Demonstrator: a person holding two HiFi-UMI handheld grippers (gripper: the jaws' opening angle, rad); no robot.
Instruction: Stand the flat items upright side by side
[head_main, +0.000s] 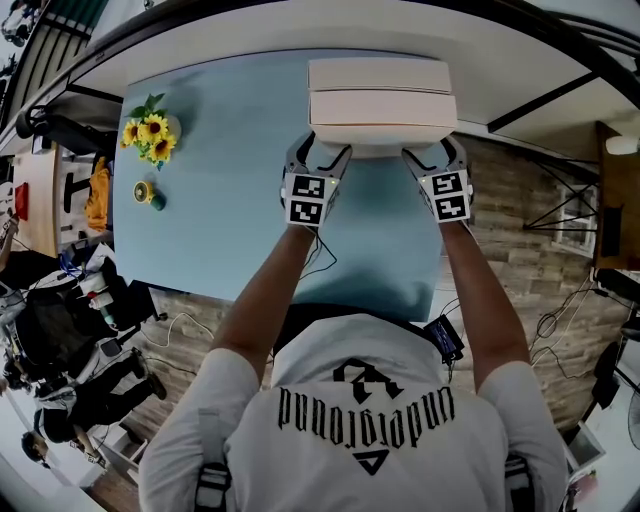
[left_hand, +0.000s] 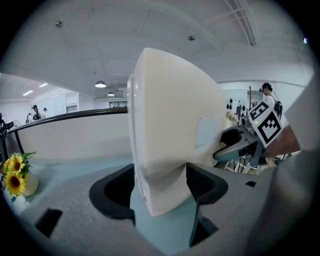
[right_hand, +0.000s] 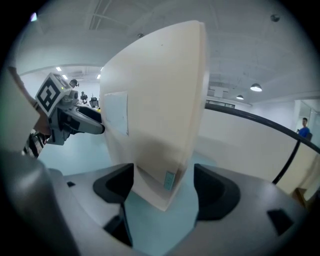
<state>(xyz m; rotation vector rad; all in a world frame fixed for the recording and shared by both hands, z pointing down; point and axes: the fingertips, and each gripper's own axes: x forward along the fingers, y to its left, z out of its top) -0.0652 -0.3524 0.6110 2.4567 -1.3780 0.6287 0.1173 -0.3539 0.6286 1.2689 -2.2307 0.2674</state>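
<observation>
Two flat cream boxes stand upright on their long edges, side by side, on the pale blue table (head_main: 220, 200): the far box (head_main: 380, 73) and the near box (head_main: 380, 110). My left gripper (head_main: 322, 152) is at the near box's left end and my right gripper (head_main: 432, 152) at its right end. In the left gripper view the box end (left_hand: 170, 125) stands between the open jaws of the left gripper (left_hand: 160, 187), close to both pads. In the right gripper view the other end (right_hand: 155, 100) stands between the right gripper (right_hand: 162, 187), whose jaws are open with small gaps on both sides.
A small vase of sunflowers (head_main: 150, 130) and a little yellow-green object (head_main: 147, 193) sit at the table's left side. The boxes stand near the far table edge. Wood floor, cables and cluttered gear surround the table; people stand in the background.
</observation>
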